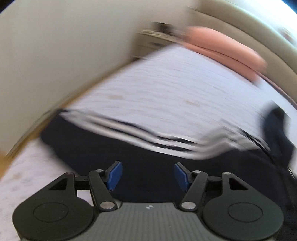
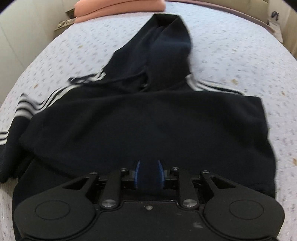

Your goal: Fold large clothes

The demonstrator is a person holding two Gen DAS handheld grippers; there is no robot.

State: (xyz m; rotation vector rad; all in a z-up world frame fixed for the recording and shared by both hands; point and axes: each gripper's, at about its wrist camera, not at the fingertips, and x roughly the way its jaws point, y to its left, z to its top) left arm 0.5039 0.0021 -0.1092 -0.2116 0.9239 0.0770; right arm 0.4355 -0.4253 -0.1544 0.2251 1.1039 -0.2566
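A dark navy hoodie [image 2: 148,120] with white sleeve stripes [image 2: 24,109] lies flat on the bed, its hood [image 2: 167,46] pointing to the far side. My right gripper [image 2: 149,174] hangs over the near hem with its blue pads a little apart. A dark fold of fabric sits in the gap, and I see no pinch on it. In the blurred left wrist view, the left gripper [image 1: 148,174] is above the hoodie [image 1: 148,153] near a striped edge [image 1: 167,137]. Its pads are wide apart with nothing between them.
The bed has a pale lilac patterned sheet [image 2: 232,55], also seen in the left wrist view [image 1: 167,89]. A folded pink cloth [image 2: 118,7] lies at the head end. A small bedside table [image 2: 65,20] stands at the left, beside a cream wall [image 1: 55,55].
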